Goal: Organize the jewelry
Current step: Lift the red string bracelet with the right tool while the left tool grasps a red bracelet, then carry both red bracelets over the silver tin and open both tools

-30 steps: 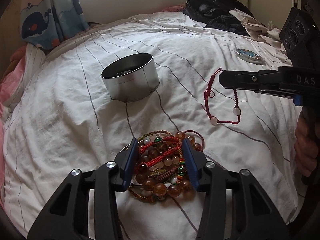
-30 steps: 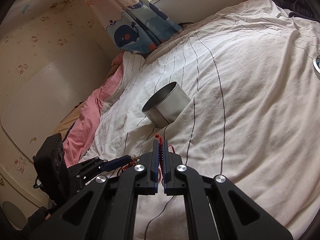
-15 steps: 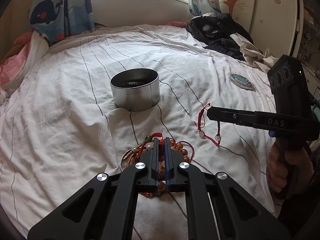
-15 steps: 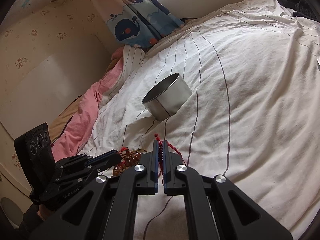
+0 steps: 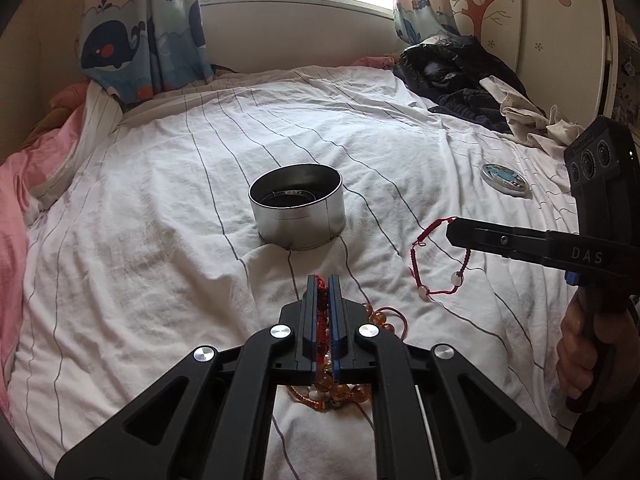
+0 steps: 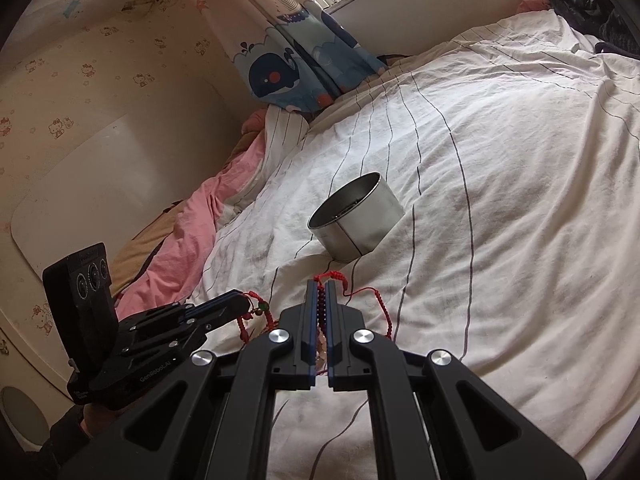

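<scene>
Clamping together on a strand from the tangled bracelet pile (image 5: 320, 392), the left gripper (image 5: 323, 280) had its jaws shut with red cord and beads pinched between the pads; most of the pile sat on the white striped bedsheet (image 5: 160, 240) under and just behind the fingers. The right gripper (image 6: 322, 286) was likewise shut, on the red cord bracelet (image 5: 436, 264), which dangled as a limp loop with two pale beads, right of the pile. The metal tin (image 5: 297, 210) stood open farther up the bed, near both grippers; its lid (image 5: 505, 175) lay far right.

The jewelry looked light and floppy, the bead strands likely slick and tangled, so lifting one strand could drag its neighbours. Cord is probably the surer place to pinch than round beads. The soft bedding gives little support, and the tin might tip if nudged.
</scene>
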Tool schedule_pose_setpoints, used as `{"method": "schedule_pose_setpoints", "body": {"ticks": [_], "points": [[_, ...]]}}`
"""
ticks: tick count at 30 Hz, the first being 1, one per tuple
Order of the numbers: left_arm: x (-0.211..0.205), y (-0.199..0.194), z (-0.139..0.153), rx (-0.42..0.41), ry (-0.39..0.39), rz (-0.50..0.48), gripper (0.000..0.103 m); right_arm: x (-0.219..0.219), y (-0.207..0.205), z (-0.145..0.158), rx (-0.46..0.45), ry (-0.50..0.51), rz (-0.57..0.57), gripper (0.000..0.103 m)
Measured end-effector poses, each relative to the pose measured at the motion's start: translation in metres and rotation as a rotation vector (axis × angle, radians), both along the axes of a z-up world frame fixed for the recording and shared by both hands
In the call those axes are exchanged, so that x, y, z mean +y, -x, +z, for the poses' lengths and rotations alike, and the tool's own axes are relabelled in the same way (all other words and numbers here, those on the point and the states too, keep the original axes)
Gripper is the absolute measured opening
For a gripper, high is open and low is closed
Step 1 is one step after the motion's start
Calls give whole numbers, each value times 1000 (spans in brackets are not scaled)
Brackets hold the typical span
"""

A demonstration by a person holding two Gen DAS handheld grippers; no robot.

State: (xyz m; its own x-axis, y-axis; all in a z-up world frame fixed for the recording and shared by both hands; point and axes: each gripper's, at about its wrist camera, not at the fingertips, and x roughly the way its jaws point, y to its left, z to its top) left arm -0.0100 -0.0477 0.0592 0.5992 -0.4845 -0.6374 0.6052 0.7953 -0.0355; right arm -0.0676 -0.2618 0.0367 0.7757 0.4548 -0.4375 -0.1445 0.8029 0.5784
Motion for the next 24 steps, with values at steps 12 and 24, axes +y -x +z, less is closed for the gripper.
{"method": "schedule_pose_setpoints", "body": {"ticks": [12,24], "points": [[-10,-18,10,-23,-25,80,5,7,-17,27,-42,23,49,4],[-23,-61,31,-1,78,75,5,2,-49,43,-70,37,65,4]]}}
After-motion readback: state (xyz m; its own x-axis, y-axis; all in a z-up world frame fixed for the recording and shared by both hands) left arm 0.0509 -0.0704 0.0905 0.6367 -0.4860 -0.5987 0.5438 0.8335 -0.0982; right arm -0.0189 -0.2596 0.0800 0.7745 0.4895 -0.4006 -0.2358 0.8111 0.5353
